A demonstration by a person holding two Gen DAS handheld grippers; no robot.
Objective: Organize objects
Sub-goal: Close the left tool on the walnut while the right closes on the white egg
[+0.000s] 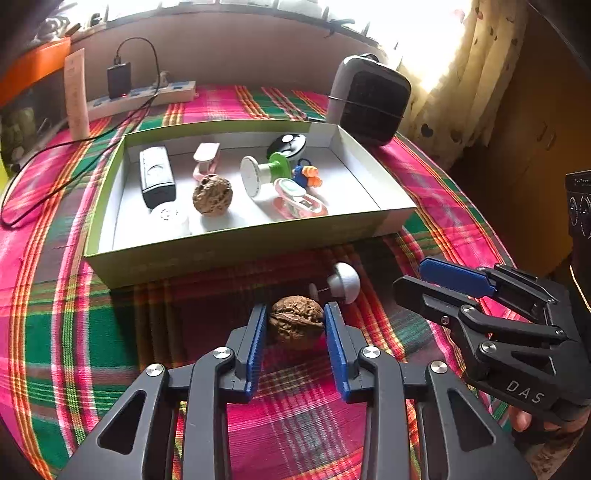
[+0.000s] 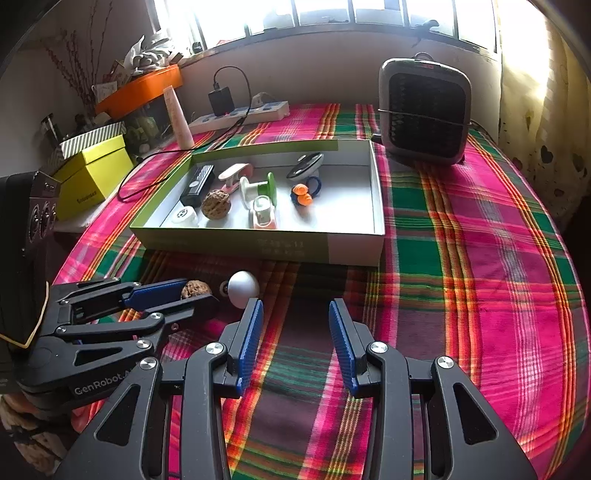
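Strong daylight from the window (image 2: 369, 14) at the back, blown out to white in both views. The curtain (image 1: 454, 74) glows with glare. The box (image 1: 236, 254) casts a dark shadow on the plaid cloth (image 2: 480, 258) in front. Heavy fisheye bending, black vignette corners, slight softness at edges.

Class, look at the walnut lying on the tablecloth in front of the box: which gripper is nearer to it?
Left. The left gripper has its pads closed against the walnut; the right gripper hangs open beside it, apart.
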